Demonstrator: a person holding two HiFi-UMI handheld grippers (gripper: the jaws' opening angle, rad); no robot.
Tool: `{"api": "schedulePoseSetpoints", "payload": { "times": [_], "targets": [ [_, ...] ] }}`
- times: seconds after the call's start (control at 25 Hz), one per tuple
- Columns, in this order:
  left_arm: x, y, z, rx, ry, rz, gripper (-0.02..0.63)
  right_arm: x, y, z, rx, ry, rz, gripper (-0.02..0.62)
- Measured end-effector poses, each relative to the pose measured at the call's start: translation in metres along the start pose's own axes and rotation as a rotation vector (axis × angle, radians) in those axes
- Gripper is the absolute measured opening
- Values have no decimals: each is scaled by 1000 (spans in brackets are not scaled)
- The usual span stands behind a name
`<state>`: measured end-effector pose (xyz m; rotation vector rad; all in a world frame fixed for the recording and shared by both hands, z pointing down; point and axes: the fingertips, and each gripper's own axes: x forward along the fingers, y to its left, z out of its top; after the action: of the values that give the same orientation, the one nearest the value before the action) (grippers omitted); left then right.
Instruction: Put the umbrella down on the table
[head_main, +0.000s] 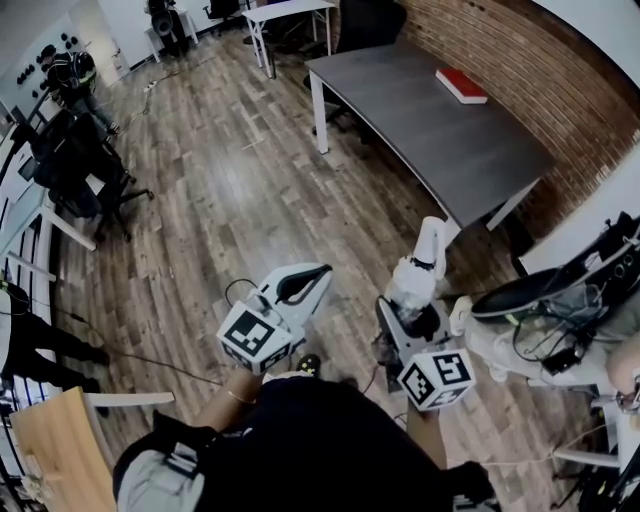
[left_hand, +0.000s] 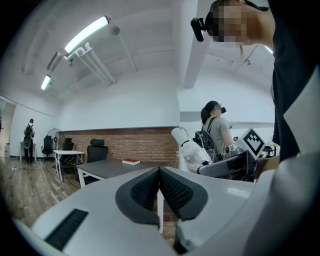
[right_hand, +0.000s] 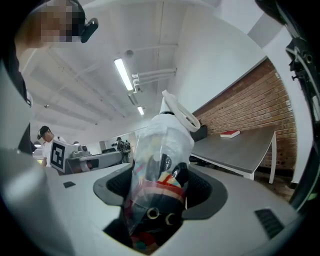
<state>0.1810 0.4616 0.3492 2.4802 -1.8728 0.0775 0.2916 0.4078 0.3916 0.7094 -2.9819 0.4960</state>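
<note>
The umbrella (right_hand: 159, 165) is folded, wrapped in a clear plastic bag, and ends in a white loop handle (right_hand: 181, 113). My right gripper (right_hand: 160, 192) is shut on its lower part, and it sticks out forward between the jaws. In the head view the umbrella (head_main: 418, 272) points from my right gripper (head_main: 408, 322) toward the grey table (head_main: 440, 130), which stands some way ahead. My left gripper (head_main: 320, 273) is held beside it, to the left. Its jaws (left_hand: 159, 172) are shut with nothing between them. From the left gripper view the umbrella (left_hand: 191, 150) shows at the right.
A red book (head_main: 461, 85) lies on the far part of the grey table, next to a brick wall (head_main: 520, 60). A cluttered desk with cables (head_main: 570, 300) is close on my right. Black office chairs (head_main: 80, 170) and a person (head_main: 68, 75) are at the left, across the wooden floor.
</note>
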Motion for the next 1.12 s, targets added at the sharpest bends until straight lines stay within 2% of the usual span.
{"api": "schedulePoseSetpoints", "payload": {
  "times": [0.36, 0.64, 0.76, 0.92, 1.12],
  "targets": [
    [15, -14, -11, 5, -3, -7, 2, -10, -22, -8, 23, 20, -1, 291],
    [33, 1, -19, -17, 26, -18, 2, -2, -37, -2, 34, 17, -27, 291],
    [50, 8, -19, -7, 21, -54, 2, 7, -53, 2, 25, 23, -65, 291],
    [74, 30, -16, -11, -9, -112, 2, 28, -69, 14, 36, 4, -114, 291],
    [102, 77, -11, -15, -35, -140, 2, 71, -89, 29, 30, 3, -158, 291]
  ]
}}
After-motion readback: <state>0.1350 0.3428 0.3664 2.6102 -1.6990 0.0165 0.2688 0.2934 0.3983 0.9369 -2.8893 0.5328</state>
